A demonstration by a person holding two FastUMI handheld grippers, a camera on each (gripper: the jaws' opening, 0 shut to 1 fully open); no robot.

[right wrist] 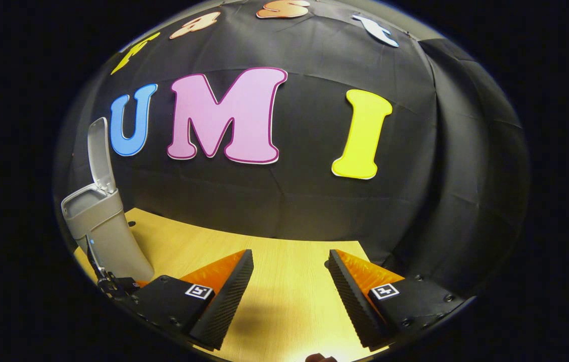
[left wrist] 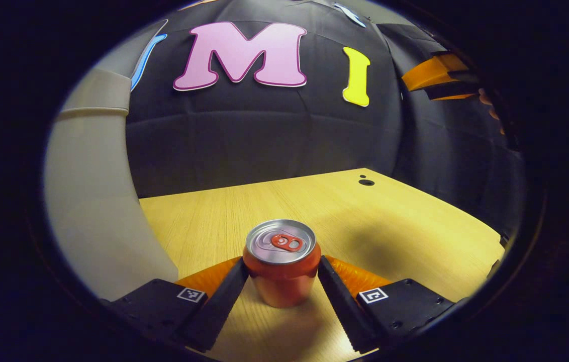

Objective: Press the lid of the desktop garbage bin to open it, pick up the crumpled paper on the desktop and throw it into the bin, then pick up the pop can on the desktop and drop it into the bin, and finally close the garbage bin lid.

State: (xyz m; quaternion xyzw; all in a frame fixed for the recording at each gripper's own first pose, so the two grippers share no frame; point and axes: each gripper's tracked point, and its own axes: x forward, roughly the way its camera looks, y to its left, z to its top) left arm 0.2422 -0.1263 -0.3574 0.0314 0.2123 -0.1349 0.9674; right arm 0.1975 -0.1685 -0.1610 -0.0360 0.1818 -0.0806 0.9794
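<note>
Gripping the can, bin lid up

Squeezing in from both sides, the left claw (left wrist: 283, 271) has its two fingers pressed against the can (left wrist: 282, 262), which stands upright on the counter (left wrist: 415, 226) with its pull tab facing up. Can't make out whether the base is lifted or touching the wood, since the shadow right under it muddies things.

On the left of the left gripper view a big pale curved wall is the bin (left wrist: 88, 201), so close that it's cut off top and bottom and you can't see its opening. The right gripper view helps here: the bin (right wrist: 98, 221) stands at the far left of the counter (right wrist: 289, 281) with its lid (right wrist: 99, 151) flipped up. What's inside isn't visible from this angle.

The right claw (right wrist: 289, 261) is spread wide with nothing between its fingers, just bare wood. It also pokes in at the upper right edge of the left gripper view (left wrist: 435, 75), mostly cut off, with a bit of a hand (left wrist: 490, 105) behind it.

A dark bit of hardware at the lower left of the right gripper view, below the bin, is too cropped to identify.
</note>
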